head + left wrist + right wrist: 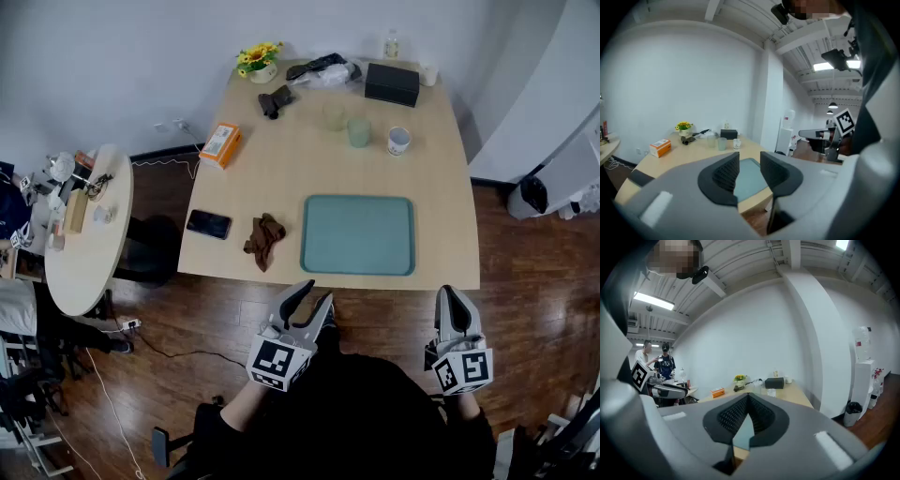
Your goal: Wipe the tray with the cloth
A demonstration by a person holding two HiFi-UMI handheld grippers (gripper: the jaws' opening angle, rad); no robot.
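Where the person stood: at the near long edge of the table (281, 169), with both grippers held over the wood floor (225, 319), short of the tabletop.
Table: light wood, with its far edge close to the white wall.
Round side table: pale and cluttered (94, 253); it stood apart on the left.
Tray: teal, rectangular and bare (357, 234); it lay flat on the table just inside the near edge, right of centre.
Left gripper: its jaws stood apart (316, 294) with nothing between them. It pointed toward the tray's near left corner but stayed clear of the table. In its own view (749, 161) the tray showed through the gap.
Right gripper: its jaws were closed tip to tip on nothing (454, 295). It hung off the table edge beyond the tray's near right corner. In its own view (749, 399) only a thin wedge stayed open below the tips.
Black box: at the far right (392, 83).
Orange box: near the left edge (220, 144).
Cloth: brown and crumpled (264, 240); it lay on the table just left of the tray, touching neither it nor either gripper.
Phone: dark and flat (208, 224), left of the cloth.
Cups: two translucent ones (359, 131) stood side by side behind the tray.
Mug: white (398, 141), to the right of them.
Flower pot: yellow blooms (260, 62), at the far left corner.
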